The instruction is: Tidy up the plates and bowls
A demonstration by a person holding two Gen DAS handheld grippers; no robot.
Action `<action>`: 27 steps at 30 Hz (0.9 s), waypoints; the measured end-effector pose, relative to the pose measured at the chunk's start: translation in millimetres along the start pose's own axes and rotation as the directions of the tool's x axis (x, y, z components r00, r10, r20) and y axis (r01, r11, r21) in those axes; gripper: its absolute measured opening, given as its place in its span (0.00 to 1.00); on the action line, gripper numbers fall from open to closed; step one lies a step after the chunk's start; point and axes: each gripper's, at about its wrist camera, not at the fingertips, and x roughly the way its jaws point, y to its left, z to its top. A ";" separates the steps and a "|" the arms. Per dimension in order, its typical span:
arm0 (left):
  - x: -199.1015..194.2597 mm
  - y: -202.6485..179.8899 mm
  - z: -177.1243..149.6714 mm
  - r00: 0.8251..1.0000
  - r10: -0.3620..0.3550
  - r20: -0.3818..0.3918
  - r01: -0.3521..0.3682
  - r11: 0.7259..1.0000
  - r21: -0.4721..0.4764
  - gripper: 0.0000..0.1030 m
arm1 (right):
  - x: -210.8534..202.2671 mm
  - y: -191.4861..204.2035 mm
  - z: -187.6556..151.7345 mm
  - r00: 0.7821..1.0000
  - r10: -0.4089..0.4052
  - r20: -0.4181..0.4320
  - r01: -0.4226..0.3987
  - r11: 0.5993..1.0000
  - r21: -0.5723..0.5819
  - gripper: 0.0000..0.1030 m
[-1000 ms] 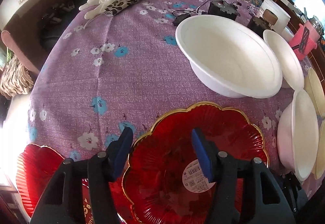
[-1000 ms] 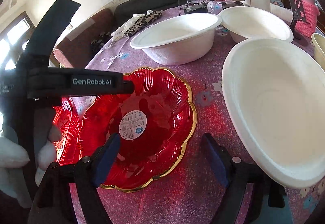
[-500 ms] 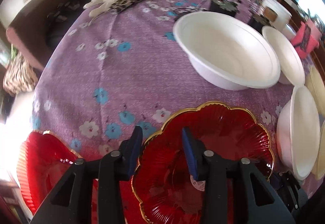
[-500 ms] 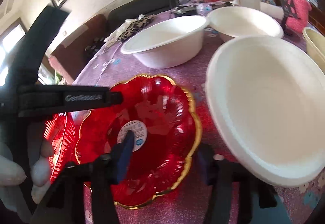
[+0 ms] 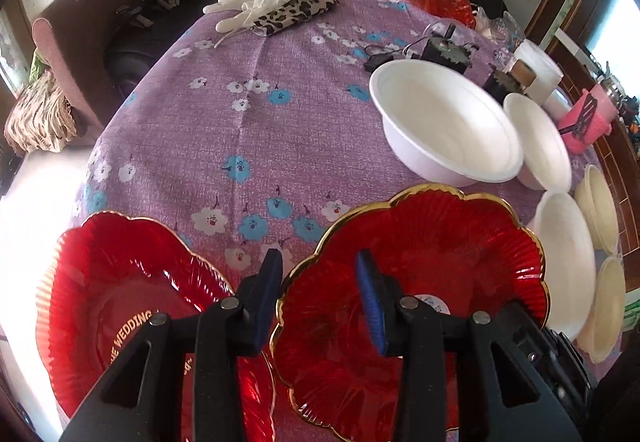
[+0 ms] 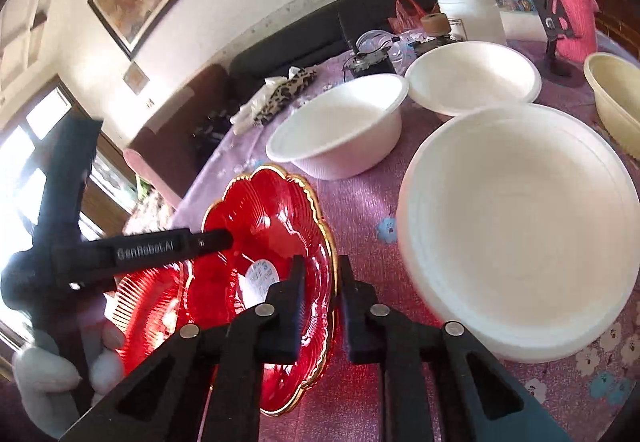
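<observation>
A red gold-rimmed plate (image 5: 432, 262) with a round sticker is lifted and tilted above the purple flowered table (image 5: 240, 113). My right gripper (image 6: 320, 278) is shut on its near rim; the plate shows in the right wrist view (image 6: 264, 217). My left gripper (image 5: 318, 274) straddles the plate's left rim with its jaws partly apart. A second red plate (image 5: 120, 282) with gold lettering lies at the left, and also shows in the right wrist view (image 6: 148, 306).
White bowls stand at the right: a deep one (image 5: 444, 125), a smaller one (image 5: 540, 137) and a wide one (image 6: 516, 226). Cream bowls (image 5: 600, 201) sit at the right edge. Gloves and a leopard pouch (image 5: 280, 9), gadgets and a pink holder (image 6: 568, 1) lie at the back.
My right gripper has closed on the red plate's rim and lifted it so that it tilts. My left gripper has narrowed around the plate's left rim and drawn back, showing the second red plate.
</observation>
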 end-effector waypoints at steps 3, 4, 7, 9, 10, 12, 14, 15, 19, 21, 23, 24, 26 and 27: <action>-12.9 0.5 -3.0 0.999 -0.029 0.019 0.029 0.999 -0.013 0.29 | -13.6 -14.3 1.5 0.999 0.054 0.003 -0.054 0.997 0.058 0.14; -18.8 -0.2 -5.2 0.999 -0.037 0.028 0.038 0.999 -0.014 0.28 | -15.2 -20.2 3.8 0.997 0.079 0.001 -0.079 0.993 0.088 0.14; -32.0 -1.4 -9.6 0.997 -0.065 0.046 0.066 0.998 -0.025 0.25 | -15.5 -37.5 6.6 0.986 0.167 -0.017 -0.161 0.969 0.190 0.12; -38.7 -2.9 -12.6 0.996 -0.061 0.062 0.063 0.998 -0.029 0.25 | -14.9 -43.0 6.9 0.978 0.205 -0.025 -0.194 0.953 0.235 0.12; -41.2 -3.2 -14.1 0.996 -0.055 0.069 0.057 0.998 -0.031 0.25 | -14.4 -45.0 6.7 0.974 0.223 -0.029 -0.209 0.945 0.252 0.12; -42.8 -0.6 -16.0 0.996 -0.051 0.074 0.055 0.997 -0.046 0.25 | -15.2 -44.8 6.1 0.969 0.244 -0.032 -0.227 0.937 0.265 0.12; -45.4 6.2 -18.9 0.995 -0.062 0.076 0.068 0.995 -0.075 0.25 | -15.3 -42.1 6.6 0.963 0.266 -0.030 -0.248 0.928 0.278 0.12; -46.8 10.1 -20.3 0.995 -0.068 0.075 0.074 0.993 -0.088 0.25 | -15.0 -40.2 7.5 0.960 0.277 -0.030 -0.257 0.923 0.285 0.12; -57.9 26.7 -27.0 0.994 -0.064 0.086 0.075 0.989 -0.128 0.25 | -17.2 -25.9 5.5 0.952 0.304 -0.043 -0.279 0.916 0.287 0.12; -64.7 35.5 -29.3 0.993 -0.065 0.100 0.079 0.986 -0.144 0.25 | -16.9 -15.6 5.0 0.947 0.317 -0.056 -0.289 0.914 0.285 0.12; -74.1 47.4 -32.1 0.991 -0.055 0.120 0.074 0.984 -0.162 0.25 | -15.3 0.4 5.8 0.942 0.327 -0.070 -0.297 0.915 0.274 0.12; -78.2 53.2 -33.1 0.990 -0.051 0.129 0.073 0.982 -0.172 0.25 | -14.7 5.2 6.4 0.940 0.333 -0.076 -0.303 0.914 0.269 0.12; -86.4 68.5 -35.7 0.988 -0.043 0.146 0.071 0.978 -0.195 0.25 | -14.2 23.4 6.8 0.935 0.342 -0.091 -0.312 0.918 0.246 0.12; -89.9 76.5 -36.8 0.988 -0.041 0.152 0.072 0.976 -0.206 0.25 | -12.5 33.0 7.4 0.934 0.345 -0.098 -0.315 0.920 0.232 0.12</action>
